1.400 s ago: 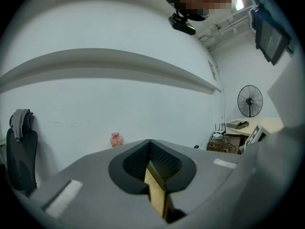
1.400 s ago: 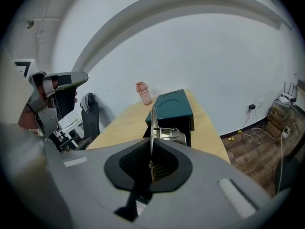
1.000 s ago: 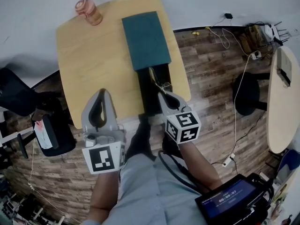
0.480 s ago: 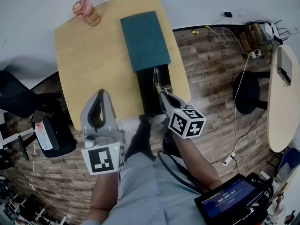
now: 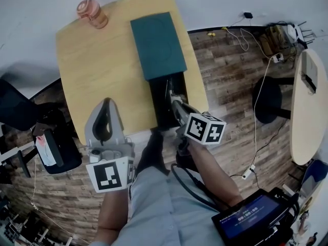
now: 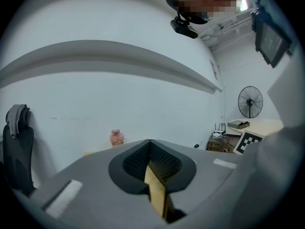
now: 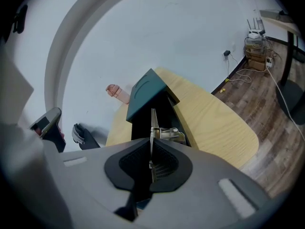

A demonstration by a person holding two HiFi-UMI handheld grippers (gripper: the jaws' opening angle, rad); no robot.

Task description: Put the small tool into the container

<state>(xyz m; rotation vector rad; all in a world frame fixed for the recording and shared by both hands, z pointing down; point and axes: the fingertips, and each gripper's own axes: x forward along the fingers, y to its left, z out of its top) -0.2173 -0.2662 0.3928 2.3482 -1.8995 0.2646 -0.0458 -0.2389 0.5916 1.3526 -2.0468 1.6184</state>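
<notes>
A small metal tool (image 5: pixel 171 97) (image 7: pixel 153 125), thin blade upward, sticks out of my right gripper (image 5: pixel 177 106) (image 7: pixel 151 144), which is shut on it. It hangs over the open black container (image 5: pixel 160 109) (image 7: pixel 167 112) at the wooden table's (image 5: pixel 102 70) near edge. The container's dark green lid (image 5: pixel 156 42) (image 7: pixel 144 97) lies slid back over its far end. Whether the tool touches the container I cannot tell. My left gripper (image 5: pixel 106 105) (image 6: pixel 149 143) is shut and empty at the table's front edge, left of the container.
A pink bottle (image 5: pixel 91 13) (image 6: pixel 116 137) (image 7: pixel 116 93) stands at the table's far left corner. A black office chair (image 5: pixel 18 109) is at the left; a round stool (image 5: pixel 269 101), a second table (image 5: pixel 307 111) and floor cables are at the right.
My right gripper has rolled, its marker cube turning, and sunk slightly toward the black container with the tool still in it. The left gripper has stayed put.
</notes>
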